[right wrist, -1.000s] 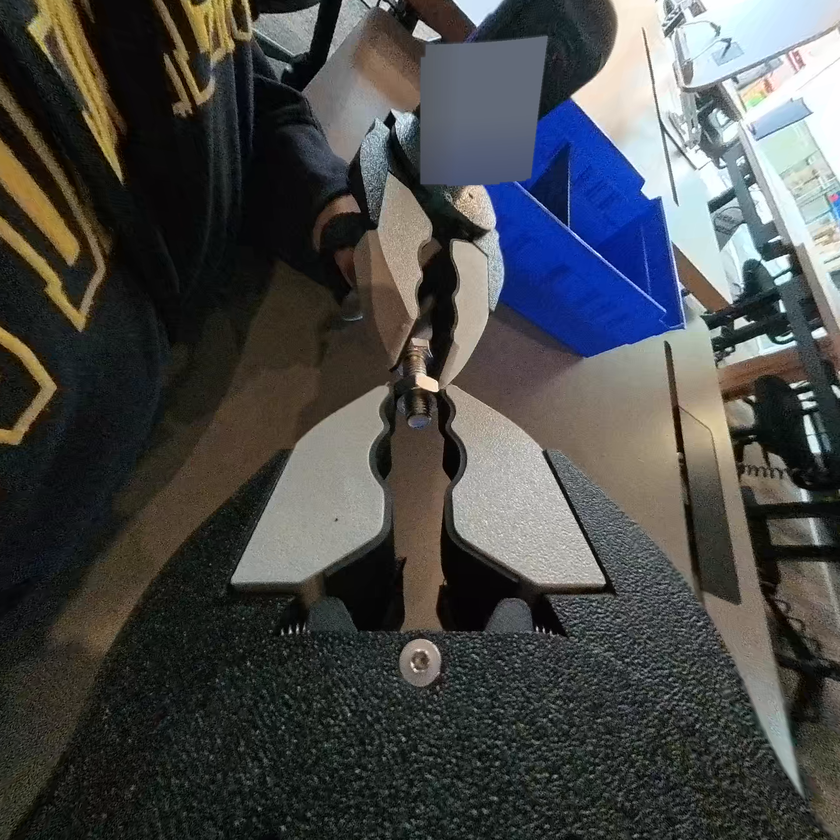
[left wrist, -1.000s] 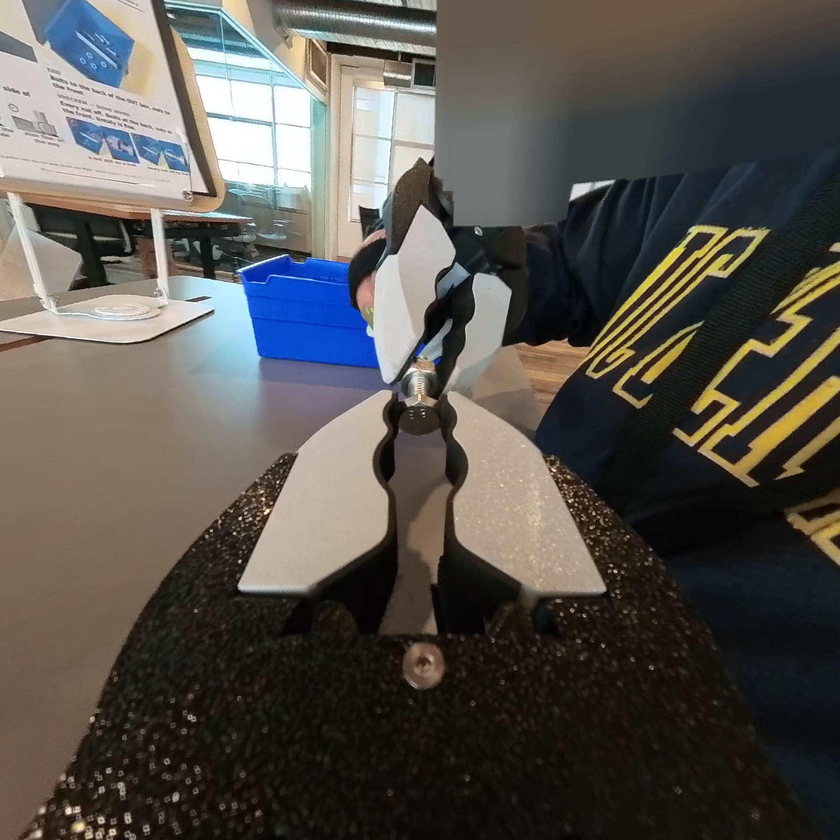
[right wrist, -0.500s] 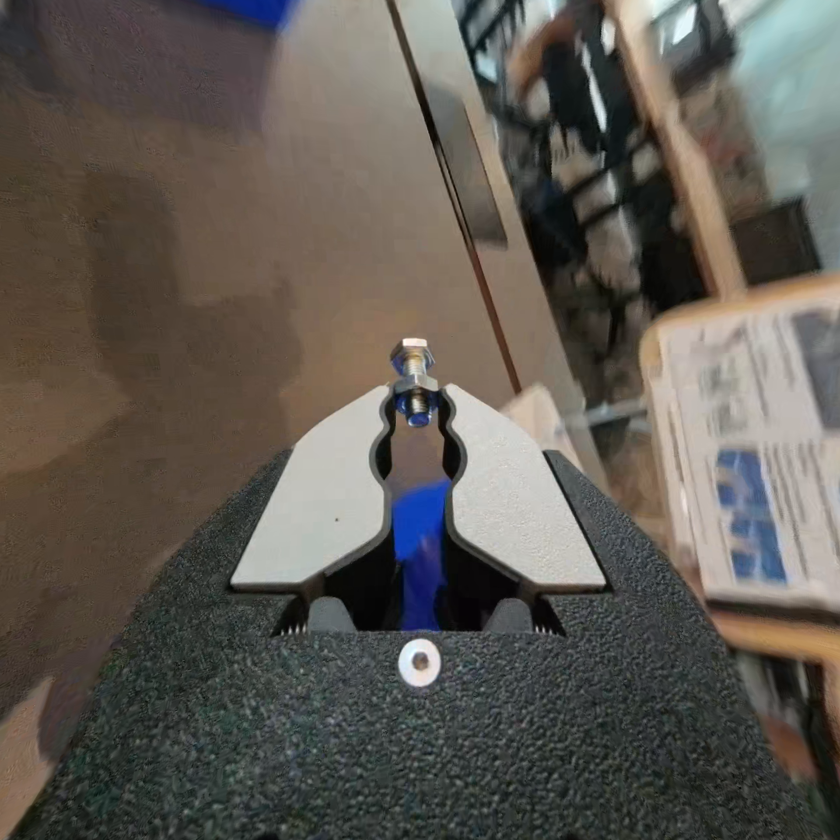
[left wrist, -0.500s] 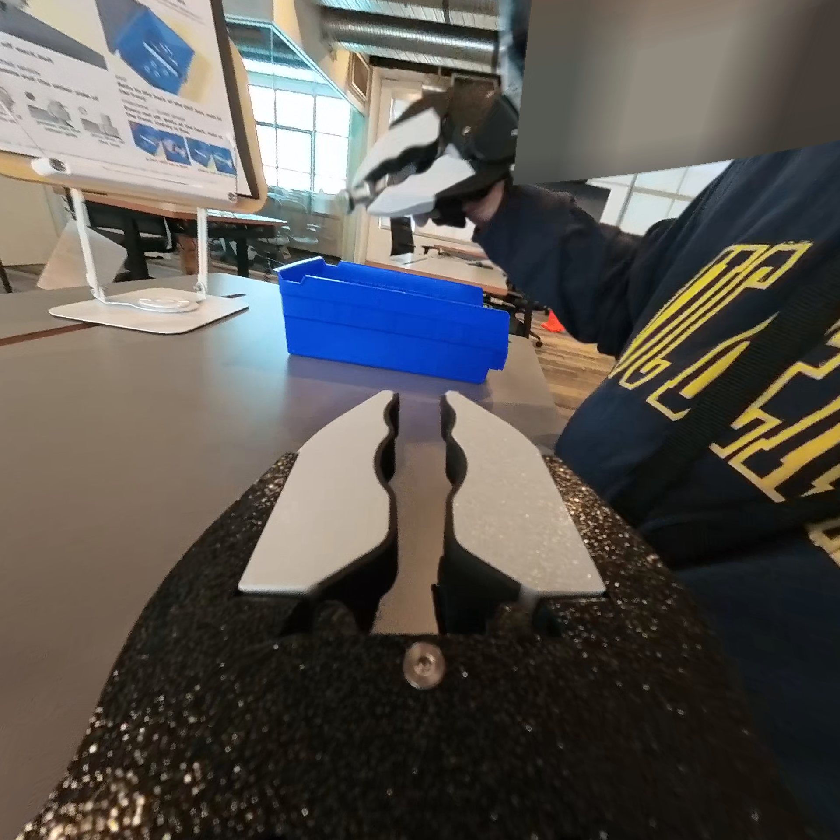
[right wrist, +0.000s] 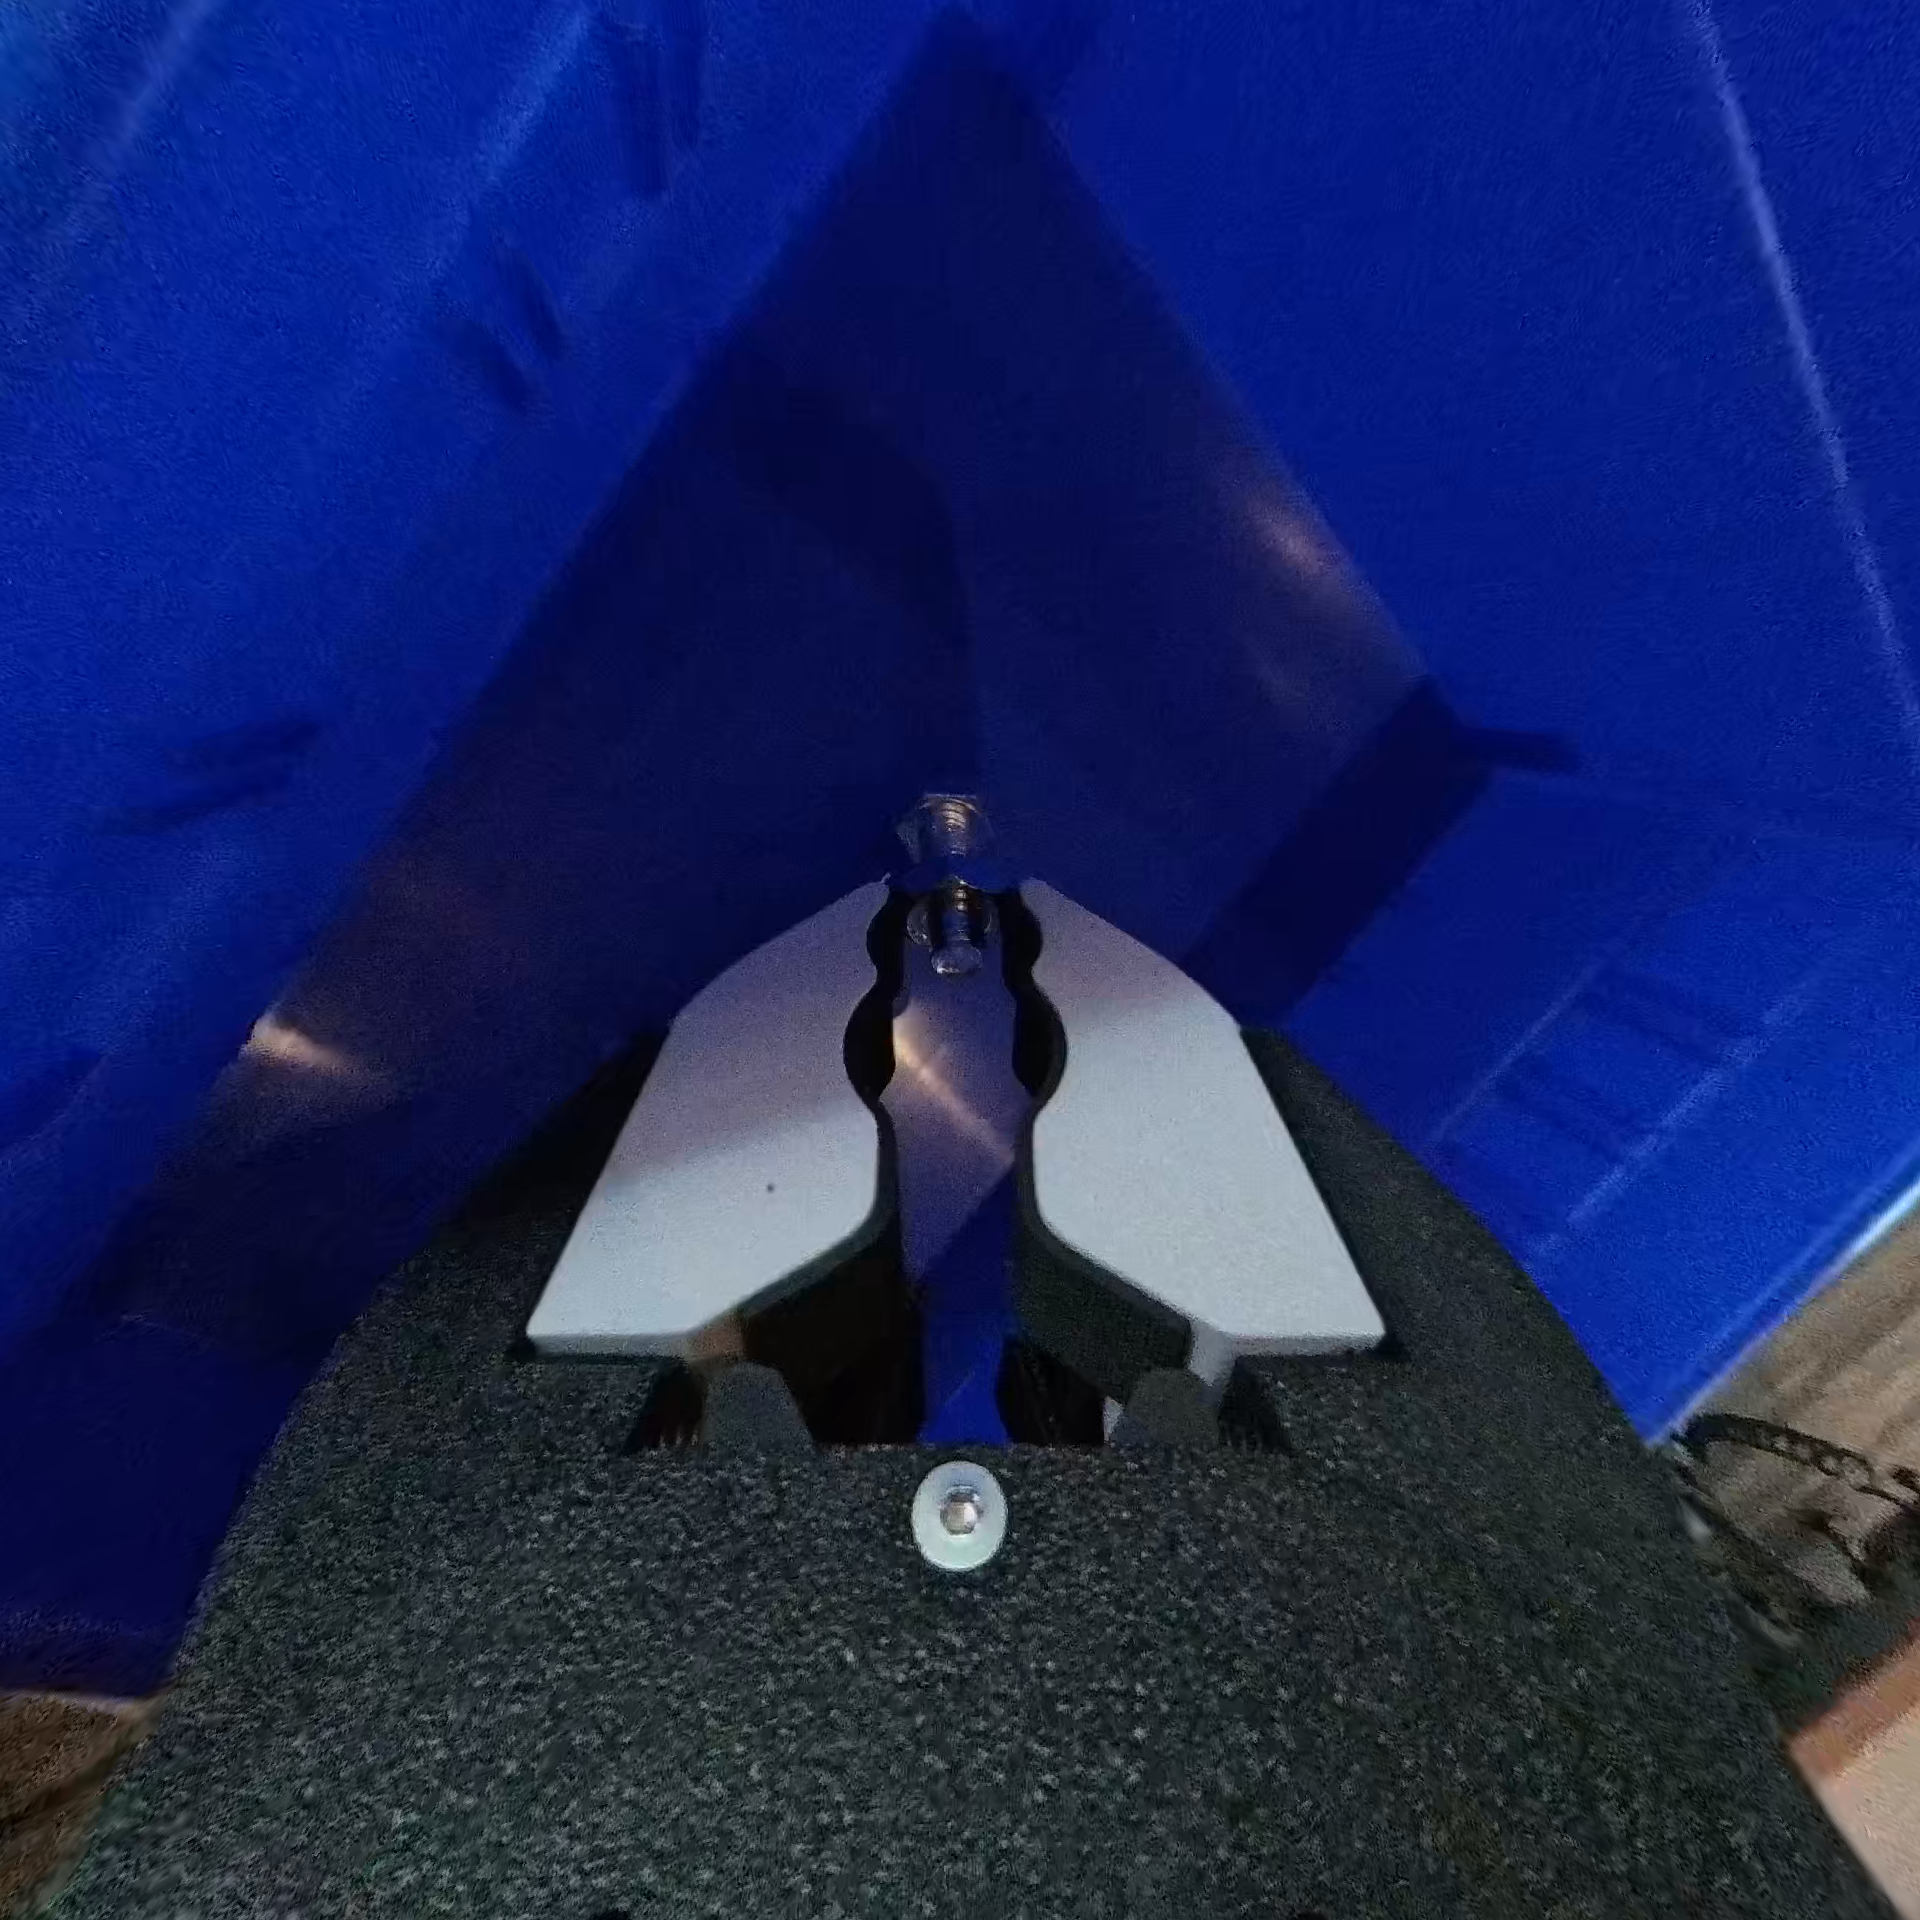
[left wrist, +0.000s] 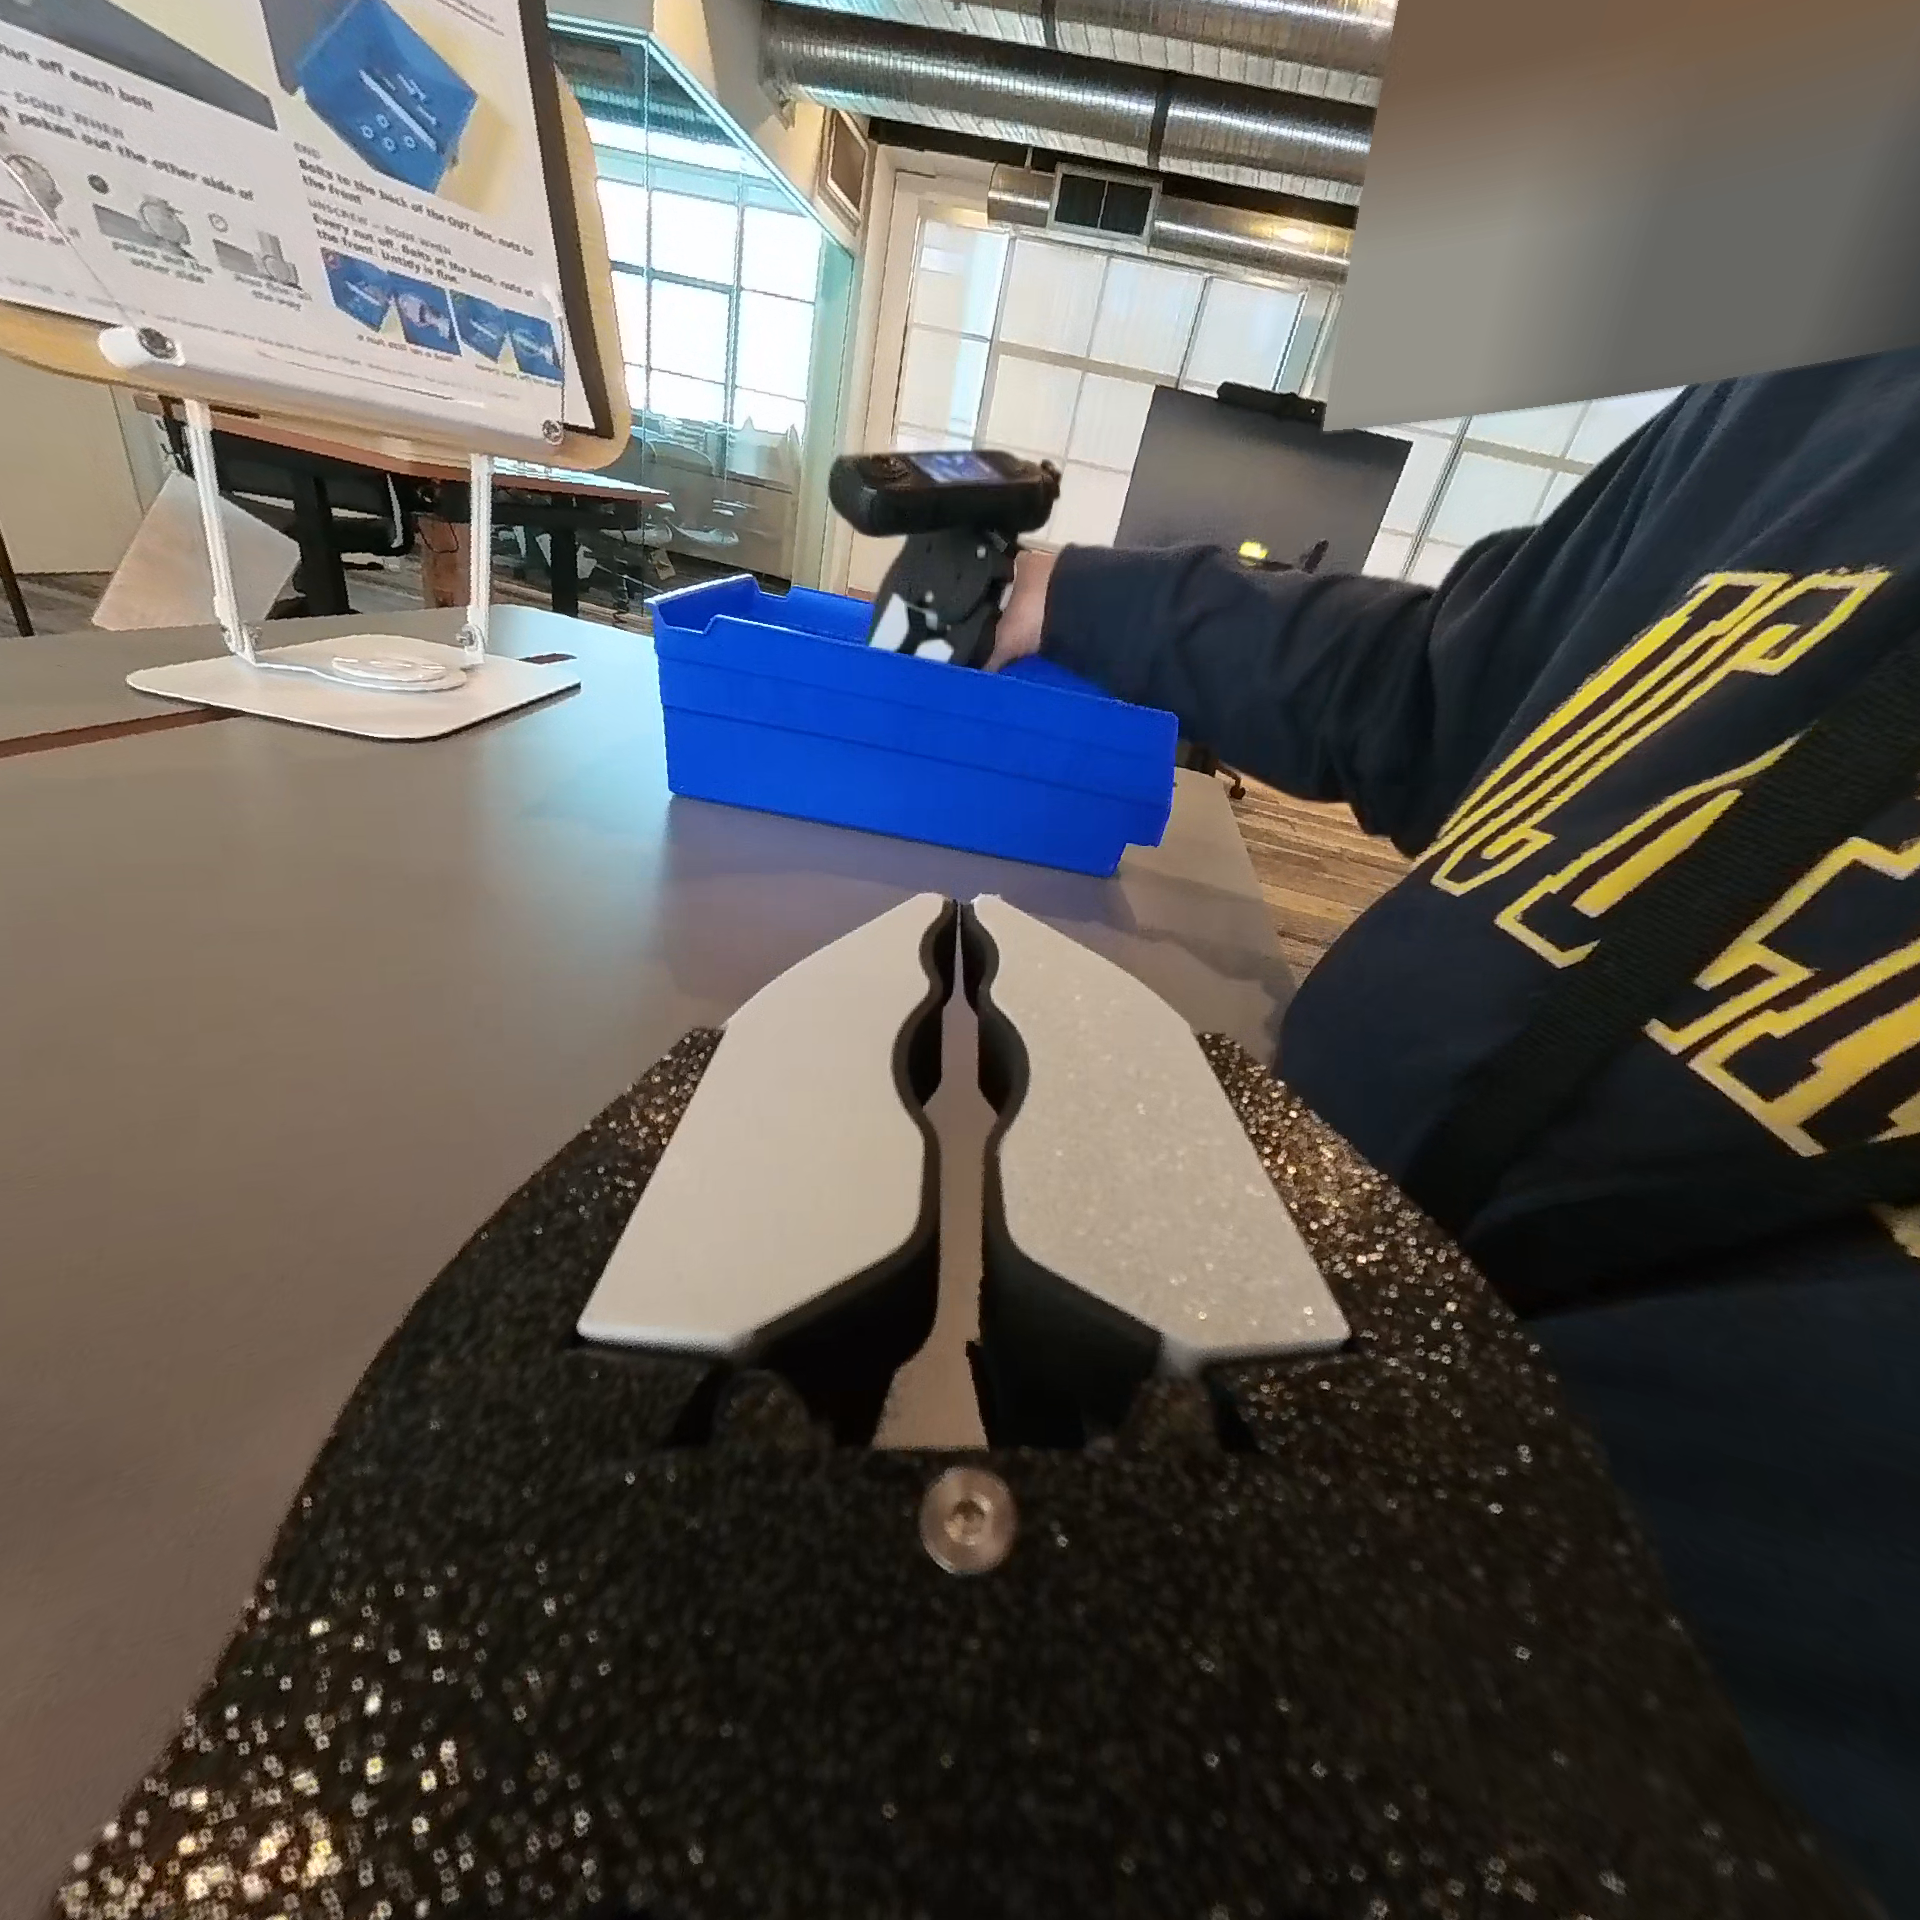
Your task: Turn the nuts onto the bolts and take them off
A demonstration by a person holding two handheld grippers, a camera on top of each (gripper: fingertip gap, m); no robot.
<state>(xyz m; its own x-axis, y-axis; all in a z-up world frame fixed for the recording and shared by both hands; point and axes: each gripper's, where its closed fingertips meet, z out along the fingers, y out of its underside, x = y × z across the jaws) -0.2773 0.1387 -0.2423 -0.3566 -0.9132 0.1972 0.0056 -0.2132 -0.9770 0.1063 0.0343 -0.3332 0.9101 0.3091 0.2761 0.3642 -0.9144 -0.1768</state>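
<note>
My right gripper (right wrist: 954, 883) is shut on a silver bolt with a nut threaded on it (right wrist: 948, 868). It points down inside the blue bin (right wrist: 416, 468), near a divider and corner. In the left wrist view the right gripper (left wrist: 914, 634) dips into the blue bin (left wrist: 904, 748) at the far side of the table, held by a hand in a dark sleeve. My left gripper (left wrist: 958, 909) is shut and empty, low over the grey table (left wrist: 312, 987), short of the bin.
A sheet of pictured instructions on a white stand (left wrist: 312, 208) is at the back left of the table. The person's dark sweatshirt with yellow print (left wrist: 1662, 883) fills the right side. The table's right edge lies just past the bin.
The left gripper let go of the bolt and closed empty. The right gripper carried the bolt with its nut away, swung over the table and down into the blue bin.
</note>
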